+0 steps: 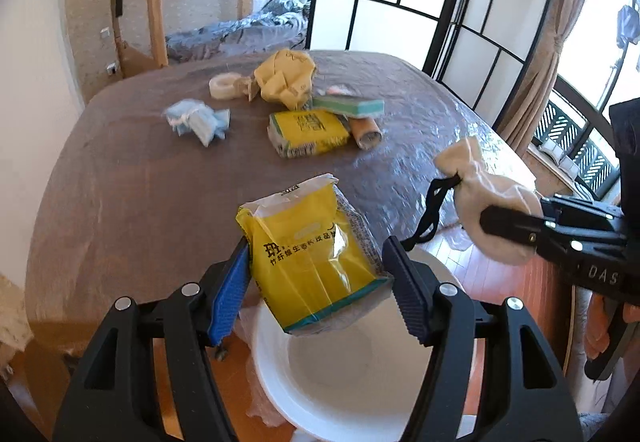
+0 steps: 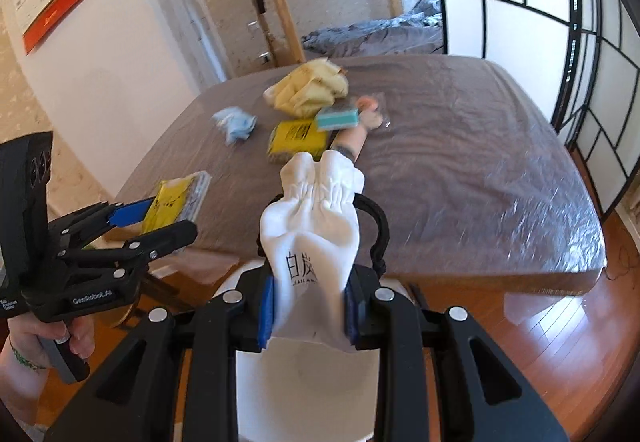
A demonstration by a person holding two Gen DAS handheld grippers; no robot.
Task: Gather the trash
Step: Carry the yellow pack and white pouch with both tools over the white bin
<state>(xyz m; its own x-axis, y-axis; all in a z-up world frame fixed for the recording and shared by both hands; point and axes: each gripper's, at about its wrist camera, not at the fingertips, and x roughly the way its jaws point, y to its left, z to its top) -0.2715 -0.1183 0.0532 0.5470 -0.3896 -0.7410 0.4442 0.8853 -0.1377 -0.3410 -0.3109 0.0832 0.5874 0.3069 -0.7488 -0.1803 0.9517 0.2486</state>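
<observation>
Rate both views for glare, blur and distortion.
Left wrist view: windows blown out, glare on the plastic-covered table, strong fisheye bending; yellow packet sharp. Right wrist view: motion blur on the blue tissue and table; white pouch in the claw fairly sharp.

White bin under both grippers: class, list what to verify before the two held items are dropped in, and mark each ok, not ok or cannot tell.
1. Left gripper jaws clamp the yellow packet: ok.
2. Right gripper jaws clamp the white pouch: ok.
3. Packet over the white bin: ok.
4. Pouch over the bin: ok.
5. Pouch's black cord free of the jaws: cannot tell.
6. Table cleared of trash: not ok.
</observation>
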